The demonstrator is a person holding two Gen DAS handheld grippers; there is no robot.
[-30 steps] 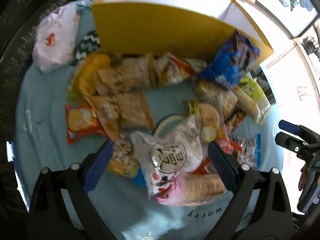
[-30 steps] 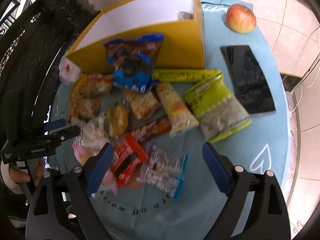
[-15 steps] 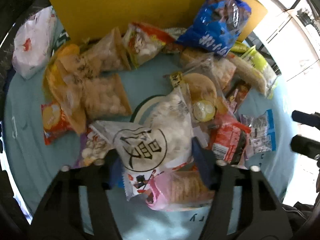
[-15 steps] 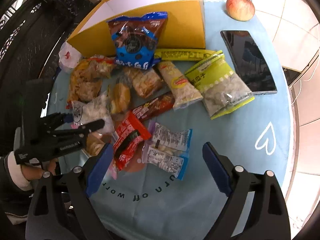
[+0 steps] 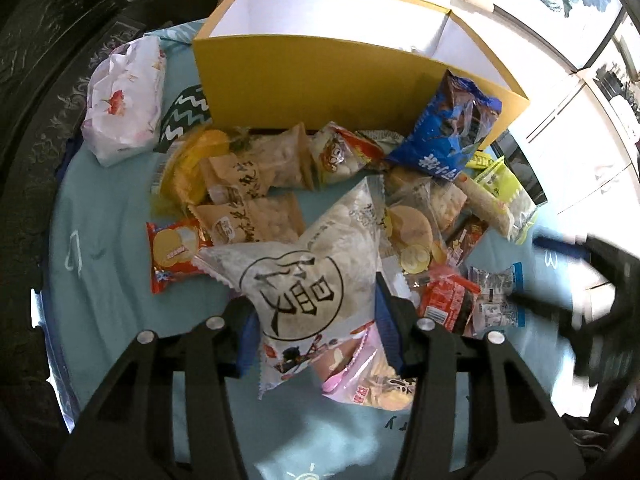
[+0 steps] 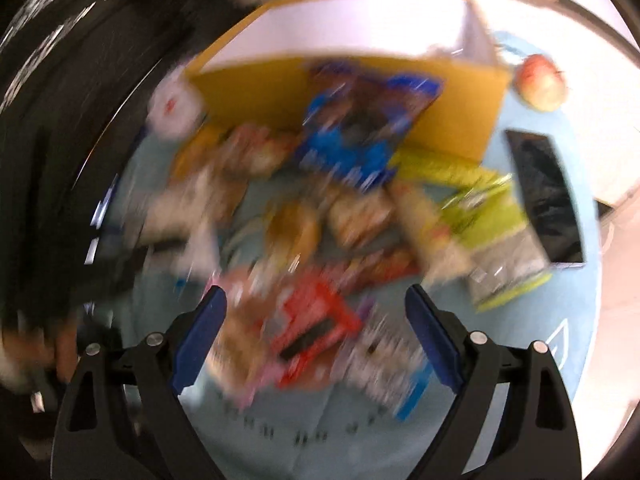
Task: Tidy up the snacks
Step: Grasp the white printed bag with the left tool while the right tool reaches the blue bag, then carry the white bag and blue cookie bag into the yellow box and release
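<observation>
Left wrist view: yellow box (image 5: 320,76) stands behind the snack pile on the table (image 5: 112,280).
White bag (image 5: 304,280): clenched in left tool (image 5: 316,320), above the pile.
Right tool (image 6: 316,336): released, blurred.
Advice: lift clear, then lower into box.

My left gripper (image 5: 314,322) is clamped on a big white snack bag (image 5: 308,276), lifted above the pile. Behind the bag stands the yellow box (image 5: 320,84); a blue bag (image 5: 448,136) leans against its front.
</observation>
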